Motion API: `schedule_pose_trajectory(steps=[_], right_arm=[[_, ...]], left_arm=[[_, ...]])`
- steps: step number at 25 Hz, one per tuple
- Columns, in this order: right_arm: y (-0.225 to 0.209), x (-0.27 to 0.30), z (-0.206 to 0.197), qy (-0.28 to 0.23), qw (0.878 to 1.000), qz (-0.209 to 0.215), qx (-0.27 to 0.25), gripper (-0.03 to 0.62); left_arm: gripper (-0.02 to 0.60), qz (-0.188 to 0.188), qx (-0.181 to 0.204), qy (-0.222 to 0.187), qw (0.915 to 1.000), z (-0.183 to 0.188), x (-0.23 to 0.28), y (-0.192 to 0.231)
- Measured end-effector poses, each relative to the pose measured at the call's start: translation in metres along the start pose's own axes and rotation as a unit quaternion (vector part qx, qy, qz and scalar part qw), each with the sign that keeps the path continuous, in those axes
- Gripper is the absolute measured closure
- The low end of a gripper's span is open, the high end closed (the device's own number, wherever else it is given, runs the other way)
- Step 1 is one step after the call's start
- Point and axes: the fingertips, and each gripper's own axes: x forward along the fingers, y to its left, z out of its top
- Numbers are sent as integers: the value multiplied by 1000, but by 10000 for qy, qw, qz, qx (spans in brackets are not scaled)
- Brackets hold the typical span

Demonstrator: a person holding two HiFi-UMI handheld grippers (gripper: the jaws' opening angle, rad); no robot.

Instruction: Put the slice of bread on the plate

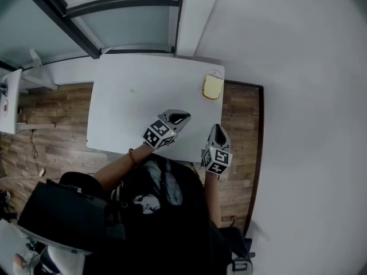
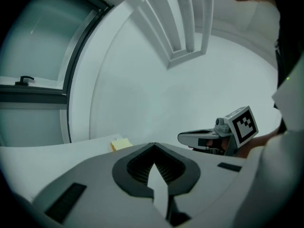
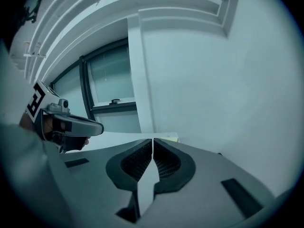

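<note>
A yellowish slice of bread lies at the far right corner of the white table, on what looks like a small white plate whose rim barely shows. In the left gripper view the bread appears small, just beyond the jaws. My left gripper hovers over the table's near edge, jaws shut and empty. My right gripper hangs past the table's near right corner, also shut on nothing. Both are well short of the bread. Each gripper shows in the other's view: the right, the left.
A window with a dark frame runs behind the table. A white wall stands close on the right. Wooden floor shows to the left, with a white shelf at the left edge.
</note>
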Motion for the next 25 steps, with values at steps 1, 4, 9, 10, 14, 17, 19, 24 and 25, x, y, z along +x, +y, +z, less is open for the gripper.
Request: schedule_pose_trajectory(steps=[1, 4, 9, 10, 14, 17, 19, 24, 25], right_arm=[[4, -4, 1, -32, 10000, 11, -51, 572], [12, -12, 3, -110, 9998, 88, -119, 572], [17, -16, 4, -176, 9997, 151, -106, 572], [18, -15, 3, -186, 9996, 160, -103, 572], [22, -14, 2, -221, 9995, 199, -112, 572], [21, -14, 1, -217, 9995, 189, -142, 572], [20, -15, -1, -176, 9996, 165, -138, 572], [18, -19, -6, -104, 9998, 166, -40, 572], [18, -18, -6, -98, 9998, 172, -26, 571]], left_arm=[[577, -37, 19, -8, 10000, 0, -4, -4], [577, -52, 0, -45, 10000, -2, -10, -9], [577, -14, -22, -148, 9999, 3, -11, -7], [577, -16, -13, -155, 9999, 3, -11, -7], [577, -27, 4, -173, 9998, 3, -10, -5], [577, -46, 8, -177, 9998, 3, -9, -6], [577, -77, 17, -147, 9999, 3, -9, -8], [577, -129, 11, -85, 9999, 1, -7, -14], [577, -133, 9, -75, 9999, 1, -7, -14]])
